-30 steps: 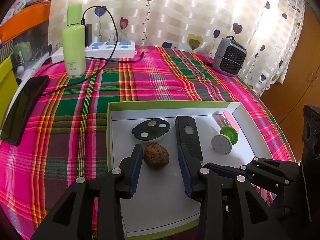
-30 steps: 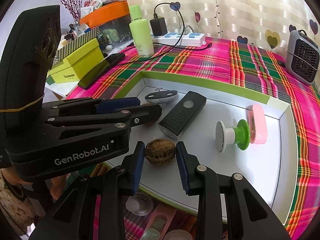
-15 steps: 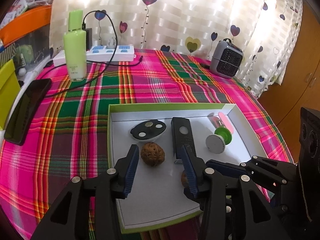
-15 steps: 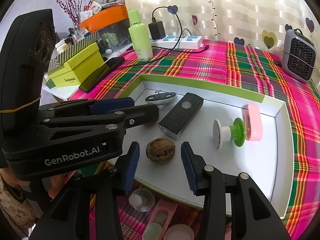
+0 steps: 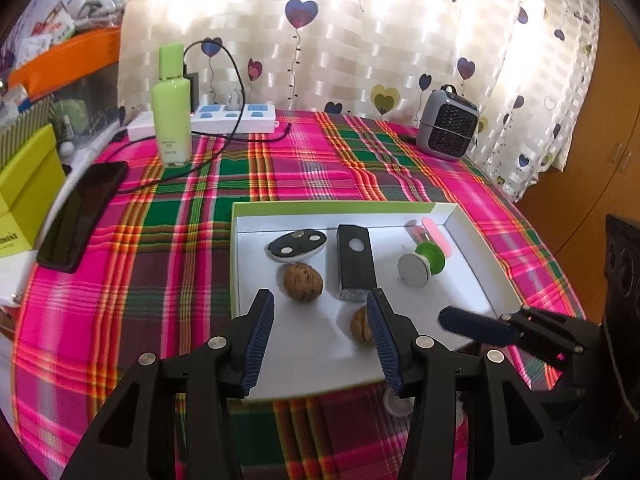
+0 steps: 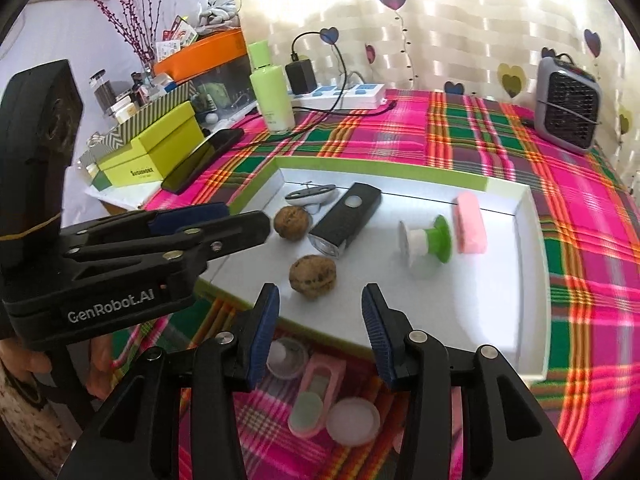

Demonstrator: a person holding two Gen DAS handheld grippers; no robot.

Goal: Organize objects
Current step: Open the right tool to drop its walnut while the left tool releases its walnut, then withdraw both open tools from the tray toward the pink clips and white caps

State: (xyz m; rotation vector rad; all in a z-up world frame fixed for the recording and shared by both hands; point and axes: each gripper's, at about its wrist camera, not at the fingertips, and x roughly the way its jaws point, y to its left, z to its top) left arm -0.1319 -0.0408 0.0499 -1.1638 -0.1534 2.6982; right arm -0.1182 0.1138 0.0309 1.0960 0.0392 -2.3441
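Observation:
A white tray with a green rim [image 5: 344, 206] [image 6: 384, 170] lies on the plaid tablecloth. In it lie two walnuts [image 5: 303, 281] [image 5: 360, 326] [image 6: 291, 221] [image 6: 313, 276], a black flashlight [image 5: 354, 262] [image 6: 346, 218], a dark oval piece [image 5: 295, 245] [image 6: 310, 194], a green-and-white spool [image 5: 422, 264] [image 6: 426, 242] and a pink block [image 6: 469, 224]. My left gripper [image 5: 320, 338] is open and empty above the tray's near edge. My right gripper [image 6: 320, 332] is open and empty, just behind the nearer walnut.
A green bottle [image 5: 173, 108], a power strip [image 5: 234, 118], a black phone [image 5: 82, 216] and a small grey heater [image 5: 447, 126] stand around the tray. Yellow-green boxes [image 6: 150, 146] sit at the left. A pink case and white lids [image 6: 320, 396] lie before the tray.
Both grippers opened and let go of their walnuts, then drew back toward me. Both walnuts now rest in the tray.

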